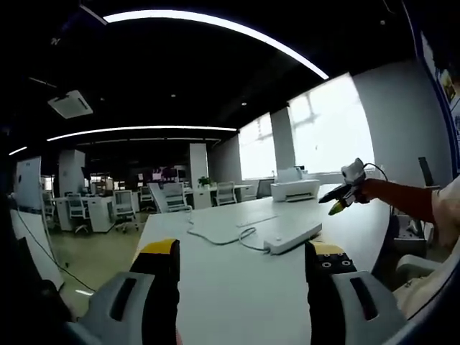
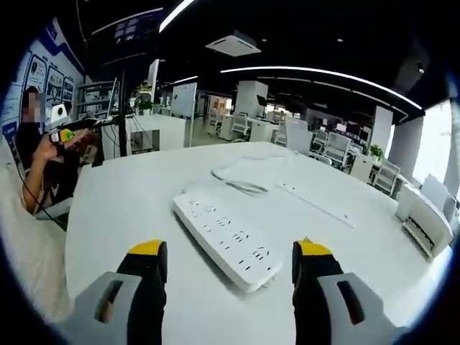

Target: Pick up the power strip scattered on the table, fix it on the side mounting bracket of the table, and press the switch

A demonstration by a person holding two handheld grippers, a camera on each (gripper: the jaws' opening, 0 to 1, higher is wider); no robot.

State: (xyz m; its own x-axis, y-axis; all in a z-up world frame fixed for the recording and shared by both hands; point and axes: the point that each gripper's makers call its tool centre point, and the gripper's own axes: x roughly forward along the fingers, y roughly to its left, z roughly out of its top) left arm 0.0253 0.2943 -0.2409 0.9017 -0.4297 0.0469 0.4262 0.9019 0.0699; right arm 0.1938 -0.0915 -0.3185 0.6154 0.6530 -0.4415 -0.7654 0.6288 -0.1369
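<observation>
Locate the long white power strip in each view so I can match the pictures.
Left gripper view: long white power strip lies right of centre on the white table, just beyond the claw.
Right gripper view: it lies at centre, between the claw tips.
Shared landmark: the white printer.

left: low, farther | right: nearer | shared: power strip (image 1: 292,236)

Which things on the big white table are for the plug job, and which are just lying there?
For the job:
power strip
its cable
left gripper
right gripper

Just lying about:
long flat white strip
printer
office chairs
</observation>
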